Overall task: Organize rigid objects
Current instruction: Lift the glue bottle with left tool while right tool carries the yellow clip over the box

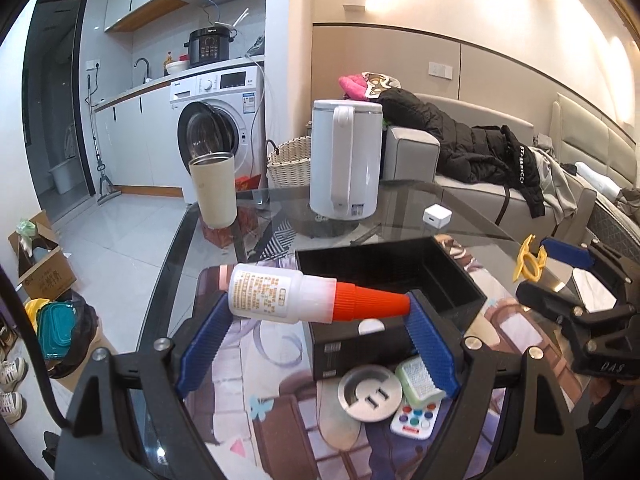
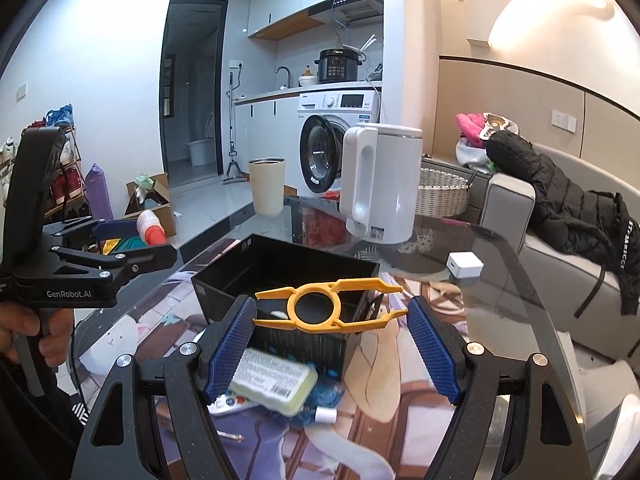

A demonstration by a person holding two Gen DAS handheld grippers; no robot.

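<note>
room: small flat, glass table (image 1: pixel 400 200) in front of a sofa, washing machine and kitchen counter behind. a printed mat is spread under the clutter.
left gripper (image 1: pixel 316 320): clamped lengthwise on a white bottle (image 1: pixel 276 292) with an orange cap, base on one pad, cap tip on the other, held clear of the table.
right gripper (image 2: pixel 332 312): a yellow plastic clip (image 2: pixel 326 306) is spanned between the pads, only its thin tips touched.
step in hand: both items look ready to be carried to the black box (image 2: pixel 280 264) near the table's middle.
how to do it well: each piece should be kept level and brought over the box opening before the jaws are let go, one at a time so the grippers aren't bumped. the clip could easily twist out.
black box: open top, looks empty as far as can be seen.
cream cup (image 1: pixel 212 188): far left edge, contents can't be told.
kettle (image 1: pixel 346 160): far edge, lid shut.
</note>
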